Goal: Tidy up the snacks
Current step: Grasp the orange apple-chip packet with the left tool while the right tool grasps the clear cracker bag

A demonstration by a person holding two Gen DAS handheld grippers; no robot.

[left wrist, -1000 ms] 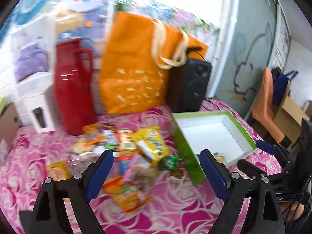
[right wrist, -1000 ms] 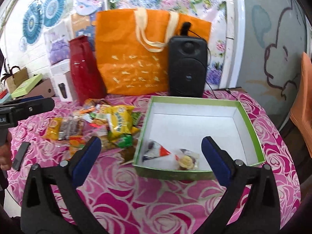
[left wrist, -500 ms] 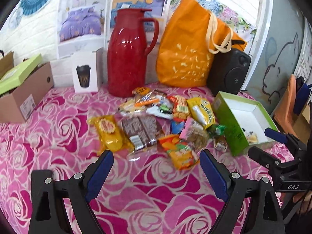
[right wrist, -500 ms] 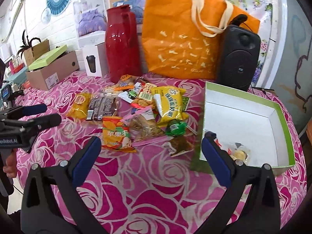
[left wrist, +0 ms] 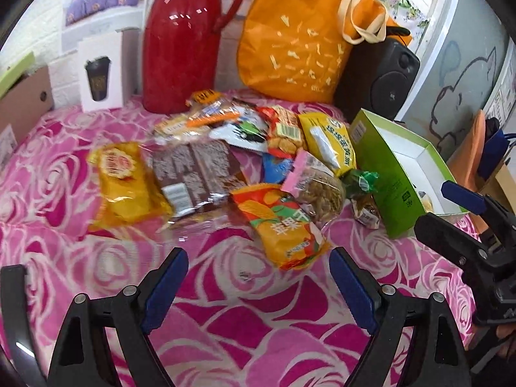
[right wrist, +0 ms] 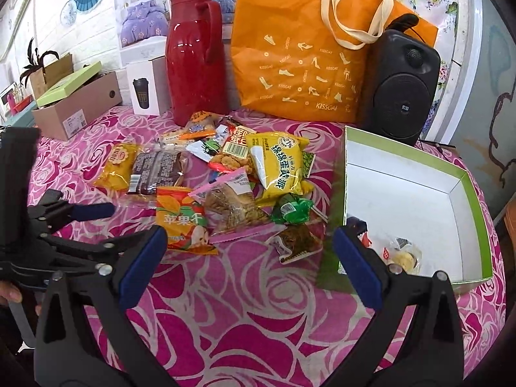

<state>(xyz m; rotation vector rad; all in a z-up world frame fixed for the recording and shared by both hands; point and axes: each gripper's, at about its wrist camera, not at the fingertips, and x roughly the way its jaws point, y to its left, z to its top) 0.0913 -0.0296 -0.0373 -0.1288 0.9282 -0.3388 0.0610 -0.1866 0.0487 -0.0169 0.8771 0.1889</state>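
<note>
Hovering above the pink rose-patterned desk [left wrist: 225,322], the left gripper [left wrist: 258,287] and right gripper [right wrist: 250,258] are both spread wide, grasping nothing. A pile of snacks [right wrist: 225,177] lies mid-desk, left of the green box [right wrist: 467,180], with an orange-and-red packet [left wrist: 283,225] nearest. Only the right wrist view shows the box floor, with a few wrapped snacks [right wrist: 400,251] in its near corner; the left view catches mainly its green outer wall [left wrist: 383,174].
</note>
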